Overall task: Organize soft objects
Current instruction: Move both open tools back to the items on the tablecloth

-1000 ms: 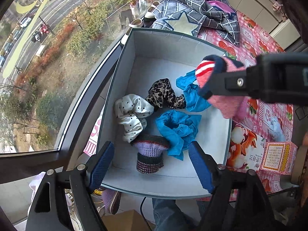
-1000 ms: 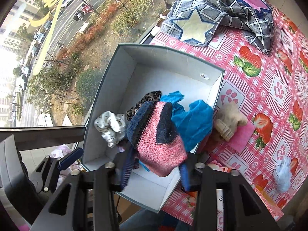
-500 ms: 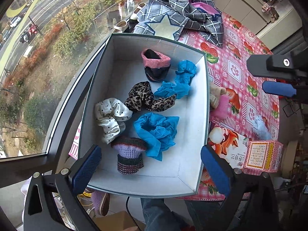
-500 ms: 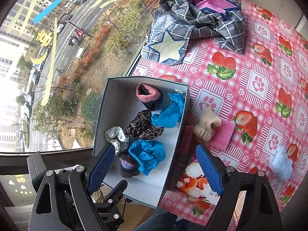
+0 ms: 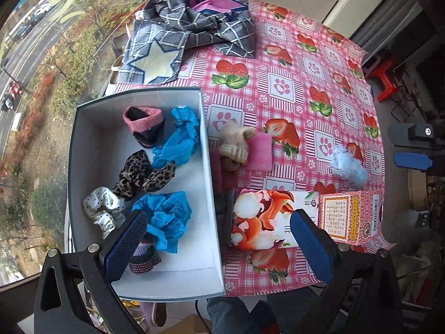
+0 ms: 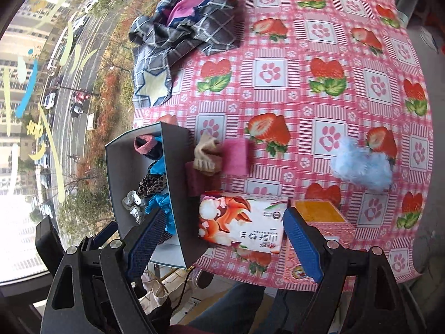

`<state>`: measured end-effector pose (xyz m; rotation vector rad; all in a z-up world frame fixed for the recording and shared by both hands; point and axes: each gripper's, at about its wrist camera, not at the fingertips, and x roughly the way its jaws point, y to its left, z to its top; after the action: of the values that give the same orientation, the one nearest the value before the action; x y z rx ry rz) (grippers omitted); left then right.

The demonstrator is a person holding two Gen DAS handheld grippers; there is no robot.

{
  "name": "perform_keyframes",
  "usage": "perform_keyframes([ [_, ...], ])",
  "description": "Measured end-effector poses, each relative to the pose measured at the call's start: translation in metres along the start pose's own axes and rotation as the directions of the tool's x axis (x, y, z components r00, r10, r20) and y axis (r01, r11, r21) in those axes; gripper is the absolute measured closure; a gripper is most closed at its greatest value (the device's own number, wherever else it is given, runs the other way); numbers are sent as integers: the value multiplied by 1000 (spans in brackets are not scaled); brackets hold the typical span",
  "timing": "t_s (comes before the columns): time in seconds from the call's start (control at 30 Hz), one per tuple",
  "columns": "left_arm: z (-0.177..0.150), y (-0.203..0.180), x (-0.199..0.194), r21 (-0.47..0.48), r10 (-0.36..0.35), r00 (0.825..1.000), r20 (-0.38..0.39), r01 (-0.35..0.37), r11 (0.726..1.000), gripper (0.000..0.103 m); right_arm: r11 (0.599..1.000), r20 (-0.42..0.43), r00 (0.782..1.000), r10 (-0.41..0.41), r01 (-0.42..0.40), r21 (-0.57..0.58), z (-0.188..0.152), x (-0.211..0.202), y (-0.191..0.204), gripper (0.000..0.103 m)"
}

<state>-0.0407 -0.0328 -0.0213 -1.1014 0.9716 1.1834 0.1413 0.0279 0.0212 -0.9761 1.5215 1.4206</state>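
1. Two grippers, left gripper (image 5: pixel 219 246) and right gripper (image 6: pixel 222 246), hang wide apart and hold nothing.
2. Inside the grey box (image 5: pixel 210 200) lie a pink-rimmed sock (image 5: pixel 143 121), blue cloths (image 5: pixel 164 217) and a leopard scrunchie (image 5: pixel 141 174).
3. On the surface (image 6: pixel 319 89), a beige glove (image 6: pixel 207 153) and pink cloth (image 6: pixel 236 157) sit beside the box; a blue fluffy piece (image 6: pixel 361 167) lies well apart.
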Motion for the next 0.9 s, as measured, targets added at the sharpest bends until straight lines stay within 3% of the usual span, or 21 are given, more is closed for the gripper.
perform_keyframes([
  [0.17, 32, -52, 32, 112, 28, 999, -36, -24, 993, 0, 992, 54, 998, 16, -23, 122, -2, -29, -58, 16],
  [0.37, 65, -98, 100, 189, 163, 982, -99, -143, 972, 0, 973, 75, 997, 31, -47, 225, -4, -41, -115, 16],
  [0.57, 82, -105, 165, 170, 300, 935, -192, -269, 948, 0, 955, 55, 998, 32, -47, 293, -11, -39, -162, 16],
  [0.7, 86, -101, 198, 169, 378, 885, -272, -343, 924, 0, 943, 32, 999, 34, -42, 330, -12, -32, -186, 16],
  [0.77, 86, -96, 210, 140, 372, 873, -315, -345, 928, 0, 938, 23, 999, 42, -48, 343, -12, -29, -195, 16],
  [0.9, 87, -89, 220, 7, 210, 904, -372, -224, 975, 0, 934, 19, 998, 56, -59, 353, -11, -24, -202, 16],
])
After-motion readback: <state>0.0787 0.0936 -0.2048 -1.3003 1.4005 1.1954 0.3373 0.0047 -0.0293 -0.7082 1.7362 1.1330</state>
